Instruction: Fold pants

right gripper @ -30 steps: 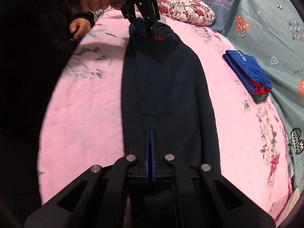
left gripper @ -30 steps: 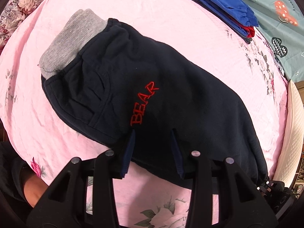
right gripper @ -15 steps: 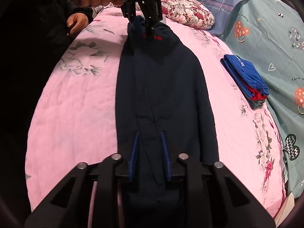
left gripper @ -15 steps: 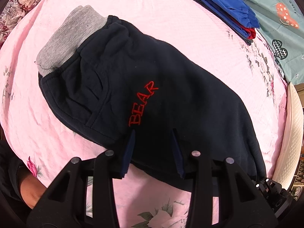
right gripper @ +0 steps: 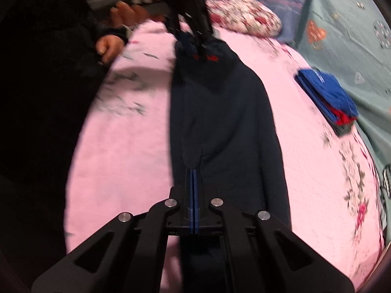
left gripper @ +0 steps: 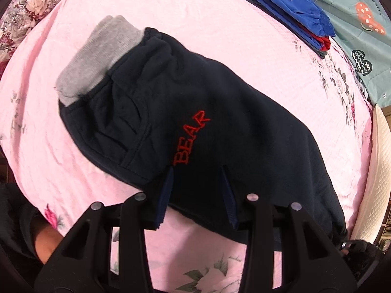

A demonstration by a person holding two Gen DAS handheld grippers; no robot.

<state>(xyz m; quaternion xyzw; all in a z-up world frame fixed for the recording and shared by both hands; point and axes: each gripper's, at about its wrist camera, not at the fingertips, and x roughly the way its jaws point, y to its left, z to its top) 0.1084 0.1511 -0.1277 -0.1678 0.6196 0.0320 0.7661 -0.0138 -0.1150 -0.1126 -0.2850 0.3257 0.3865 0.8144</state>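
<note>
Dark navy pants (left gripper: 220, 112) with a grey waistband (left gripper: 97, 56) and red "BEAR" lettering (left gripper: 191, 140) lie folded lengthwise on the pink bedspread (left gripper: 207, 19). My left gripper (left gripper: 198, 171) is open, its blue fingers over the hip edge below the lettering. In the right wrist view the pants (right gripper: 220, 112) run away from me. My right gripper (right gripper: 193, 171) is shut on a fold of the leg fabric. The left gripper (right gripper: 193, 46) shows at the far end over the lettering.
A folded pile of blue and red clothes (left gripper: 293, 12) lies at the far right, also in the right wrist view (right gripper: 327, 100). A teal sheet (right gripper: 347, 39) and a floral pillow (right gripper: 244, 17) lie beyond. The person's hand (right gripper: 107, 46) rests at the bed's left side.
My right gripper opened half a second ago and has now shut again on the leg fabric, closer to the pants' middle. The left gripper stays open over the hip.
</note>
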